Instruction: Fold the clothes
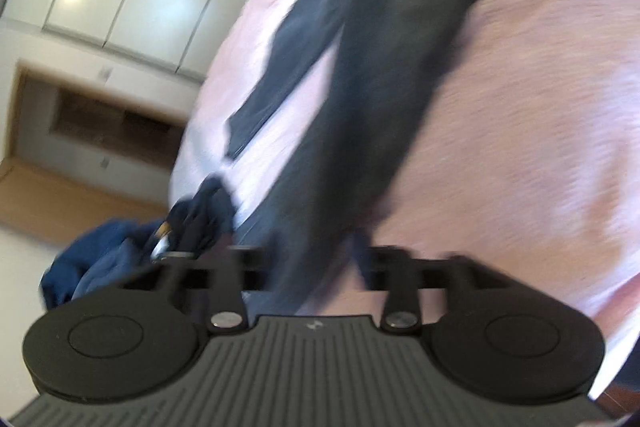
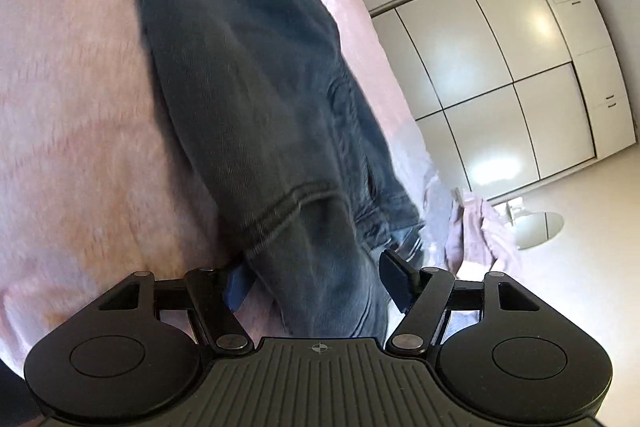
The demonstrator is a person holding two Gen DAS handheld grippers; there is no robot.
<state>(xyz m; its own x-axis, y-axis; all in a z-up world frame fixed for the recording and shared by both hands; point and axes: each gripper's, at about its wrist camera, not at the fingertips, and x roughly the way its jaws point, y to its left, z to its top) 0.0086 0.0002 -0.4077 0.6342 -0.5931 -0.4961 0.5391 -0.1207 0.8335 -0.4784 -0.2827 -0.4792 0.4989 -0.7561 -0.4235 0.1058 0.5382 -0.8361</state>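
Pink bed [image 2: 80,107] carries dark jeans [image 2: 248,87]; right gripper [image 2: 320,279] wide astride jeans hem, left gripper [image 1: 308,263] half-open over jeans.

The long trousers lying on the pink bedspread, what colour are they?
Dark grey, faded denim-like trousers; the right wrist view shows them best.

Bright indoor daylight, glare patches on glossy wardrobe doors [image 2: 480,75], motion blur, fisheye-curved edges.

Dark grey denim trousers [image 2: 248,75], coarse twill weave, stitched hem. Pale pink fuzzy bedspread [image 2: 72,99], soft, matt nap. Glossy white wardrobe doors [image 2: 480,67], smooth, mirroring light. Matt black plastic right gripper [image 2: 318,279], ribbed housing, metal rivets.
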